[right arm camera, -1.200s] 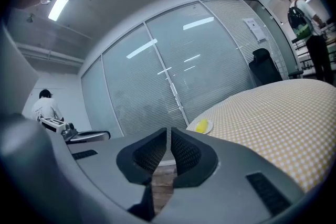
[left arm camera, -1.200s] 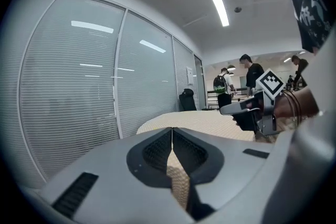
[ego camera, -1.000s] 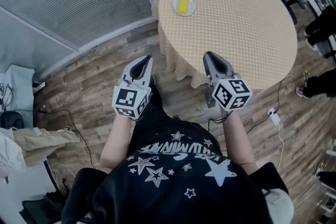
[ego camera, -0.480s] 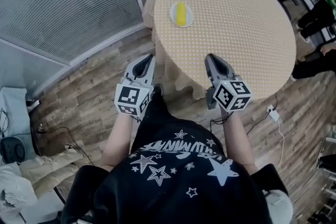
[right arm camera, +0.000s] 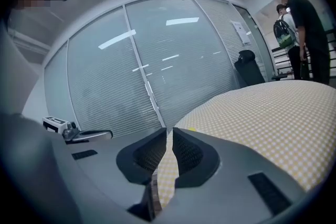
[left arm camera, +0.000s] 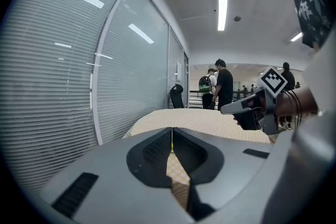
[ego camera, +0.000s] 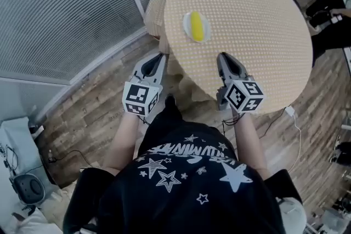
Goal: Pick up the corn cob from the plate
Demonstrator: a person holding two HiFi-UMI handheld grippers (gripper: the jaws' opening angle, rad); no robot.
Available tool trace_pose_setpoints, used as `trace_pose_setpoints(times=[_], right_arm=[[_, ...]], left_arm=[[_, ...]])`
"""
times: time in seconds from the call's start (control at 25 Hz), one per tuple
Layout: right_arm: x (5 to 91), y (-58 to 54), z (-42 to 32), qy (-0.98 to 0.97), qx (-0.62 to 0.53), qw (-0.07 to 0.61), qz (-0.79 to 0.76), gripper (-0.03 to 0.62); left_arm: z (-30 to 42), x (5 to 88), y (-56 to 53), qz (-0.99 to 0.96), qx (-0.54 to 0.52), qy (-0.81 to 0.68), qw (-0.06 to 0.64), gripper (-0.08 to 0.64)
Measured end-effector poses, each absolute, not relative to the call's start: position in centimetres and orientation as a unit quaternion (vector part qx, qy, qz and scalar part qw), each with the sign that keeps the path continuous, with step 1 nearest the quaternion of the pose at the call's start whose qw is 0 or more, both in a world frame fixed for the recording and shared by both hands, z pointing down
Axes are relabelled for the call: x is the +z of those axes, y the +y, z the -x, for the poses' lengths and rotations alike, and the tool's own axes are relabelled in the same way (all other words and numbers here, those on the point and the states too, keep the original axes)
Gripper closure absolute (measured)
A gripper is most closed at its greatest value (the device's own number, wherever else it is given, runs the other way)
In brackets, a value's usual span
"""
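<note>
This looks like an office or a shared work space. Curved glass walls [ego camera: 66, 8] with closed blinds divide the room, and long strip lights [left arm camera: 222, 12] sit in the white ceiling. A black office chair [right arm camera: 247, 68] stands by the glass. The floor [ego camera: 93, 101] is wood-look planks with cables [ego camera: 296, 134] on it. People [left arm camera: 223, 84], one with a backpack, stand in the open hall behind.

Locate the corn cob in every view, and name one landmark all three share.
Head view: corn cob on the white plate, upper centre of the picture.
Left gripper view: cannot be made out.
Right gripper view: probably the yellow speck just above the jaw edge, near centre.
Shared landmark: the checked tablecloth.
</note>
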State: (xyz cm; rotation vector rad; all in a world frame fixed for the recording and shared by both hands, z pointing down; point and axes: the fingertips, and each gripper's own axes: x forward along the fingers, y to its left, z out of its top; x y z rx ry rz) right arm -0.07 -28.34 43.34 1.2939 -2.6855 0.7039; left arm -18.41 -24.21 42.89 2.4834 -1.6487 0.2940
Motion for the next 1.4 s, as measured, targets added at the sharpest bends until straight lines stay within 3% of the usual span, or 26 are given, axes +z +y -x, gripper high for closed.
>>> trace_pose_setpoints(times=[0.56, 0.64, 0.72, 1.0, 1.4], right_arm=[[46.9, -34.3, 7.2, -0.849, 0.246, 0.131, -0.449, 0.547], [47.8, -35.0, 7.5, -0.845, 0.252, 0.141, -0.450, 0.513], [48.3, -35.5, 7.2, -0.839, 0.259, 0.145, -0.456, 0.429], [49.7, -37.0, 7.3, -0.828, 0.288, 0.164, -0.452, 0.336], [52.1, -41.0, 9.2, -0.804, 0.333, 0.172, -0.461, 0.313]], left_arm=[[24.2, 45.2, -31.9, -0.865, 0.106, -0.483, 0.086, 0.549], [24.5, 45.9, -32.9, -0.864, 0.102, -0.483, 0.096, 0.549], [24.2, 46.0, -33.5, -0.867, 0.098, -0.479, 0.099, 0.549], [23.7, 45.5, -34.4, -0.872, 0.097, -0.468, 0.101, 0.549], [24.8, 46.9, -37.2, -0.871, 0.107, -0.463, 0.122, 0.549]])
